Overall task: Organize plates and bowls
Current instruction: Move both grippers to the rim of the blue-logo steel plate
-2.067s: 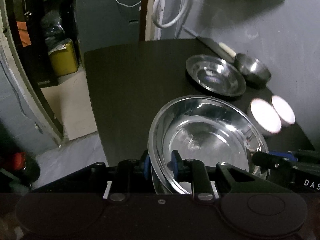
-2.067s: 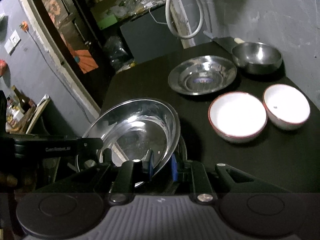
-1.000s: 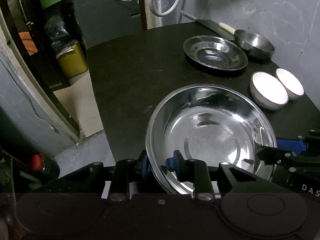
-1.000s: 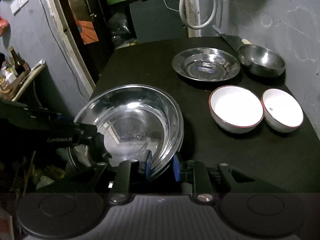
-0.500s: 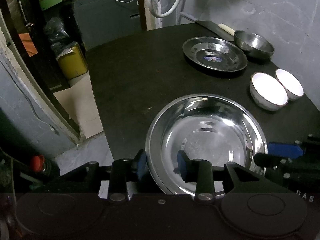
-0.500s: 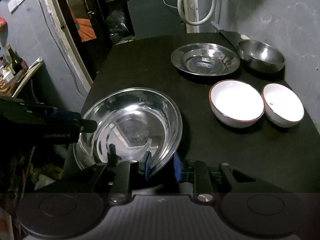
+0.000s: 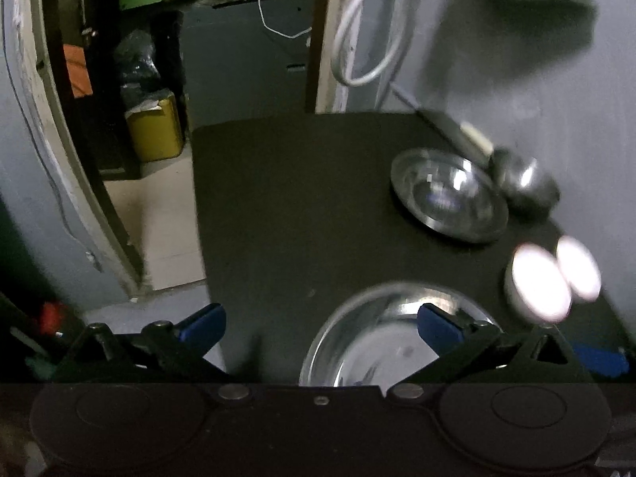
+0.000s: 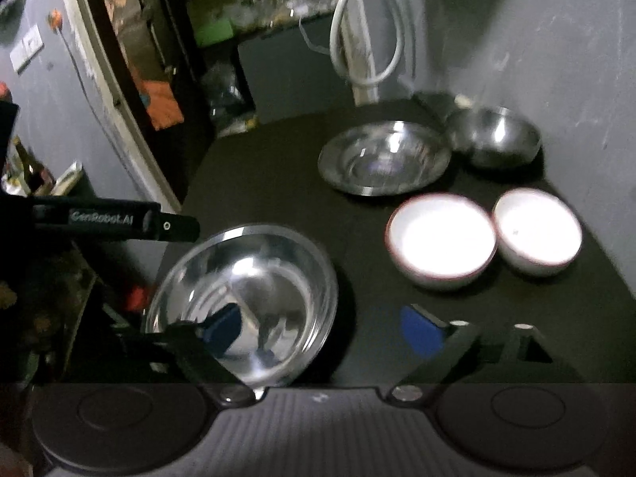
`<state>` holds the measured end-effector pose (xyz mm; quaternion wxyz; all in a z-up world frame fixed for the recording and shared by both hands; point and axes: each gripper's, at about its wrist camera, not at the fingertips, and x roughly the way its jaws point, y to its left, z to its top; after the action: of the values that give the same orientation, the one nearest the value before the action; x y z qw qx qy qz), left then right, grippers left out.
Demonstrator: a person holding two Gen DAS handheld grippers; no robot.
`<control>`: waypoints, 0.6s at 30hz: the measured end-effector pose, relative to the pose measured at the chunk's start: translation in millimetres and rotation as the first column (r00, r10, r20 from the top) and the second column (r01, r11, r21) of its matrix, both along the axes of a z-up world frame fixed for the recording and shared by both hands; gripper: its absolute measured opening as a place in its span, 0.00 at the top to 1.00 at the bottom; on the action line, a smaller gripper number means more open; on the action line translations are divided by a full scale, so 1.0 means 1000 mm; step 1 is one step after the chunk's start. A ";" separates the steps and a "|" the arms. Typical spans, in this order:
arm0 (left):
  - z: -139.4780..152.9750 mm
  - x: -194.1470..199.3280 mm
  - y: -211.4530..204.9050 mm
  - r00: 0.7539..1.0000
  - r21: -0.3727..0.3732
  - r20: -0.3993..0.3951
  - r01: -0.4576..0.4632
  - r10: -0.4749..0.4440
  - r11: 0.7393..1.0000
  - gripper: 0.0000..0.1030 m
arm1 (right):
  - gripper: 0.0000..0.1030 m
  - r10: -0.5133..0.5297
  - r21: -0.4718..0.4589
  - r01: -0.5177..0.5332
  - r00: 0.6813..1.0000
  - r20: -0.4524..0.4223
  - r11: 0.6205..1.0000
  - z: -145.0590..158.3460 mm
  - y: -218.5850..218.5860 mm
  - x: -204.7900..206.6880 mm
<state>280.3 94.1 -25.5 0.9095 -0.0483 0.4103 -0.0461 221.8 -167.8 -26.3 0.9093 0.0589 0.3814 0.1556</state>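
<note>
A large steel bowl (image 7: 365,342) (image 8: 258,278) rests on the black table (image 7: 278,198) near its front edge. My left gripper (image 7: 320,328) has its jaws opening wide. The bowl's left rim lies between its blue pads (image 7: 202,324), which do not touch it. My right gripper (image 8: 322,333) is opening too and straddles the bowl's right rim without pressing on it. Farther back lie a steel plate (image 8: 383,159), a small steel bowl (image 8: 495,139) and two white bowls (image 8: 441,238) (image 8: 536,232).
The table's right side runs along a grey wall (image 8: 556,59), where a white hose (image 8: 357,39) hangs. To the left the table edge drops to the floor, beside a doorway and a yellow container (image 7: 155,131). The left gripper's body (image 8: 115,220) reaches in above the large bowl.
Both grippers have let go of the large bowl's rim and spread their jaws wide. The bowl has come down flat on the table. Both hands drew back a little.
</note>
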 end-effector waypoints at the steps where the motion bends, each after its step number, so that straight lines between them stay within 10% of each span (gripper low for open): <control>1: 0.001 0.007 0.000 1.000 -0.018 0.008 -0.002 0.002 1.000 0.01 | 0.03 -0.008 0.003 0.008 1.000 0.011 1.000 0.002 -0.003 0.004; 7: 0.005 0.055 -0.008 0.996 -0.098 0.093 0.012 -0.003 0.995 0.01 | 0.00 -0.071 -0.012 0.072 0.995 0.067 0.997 0.010 -0.023 0.038; 18: -0.018 0.140 -0.039 0.998 -0.078 -0.010 0.064 -0.065 0.995 0.01 | 0.00 -0.174 0.003 0.174 0.983 0.056 0.985 -0.004 -0.044 0.118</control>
<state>420.3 55.1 -44.0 0.9024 -0.0706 0.4152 -0.0911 339.5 -212.0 -30.1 0.9297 0.0867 0.3495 0.0770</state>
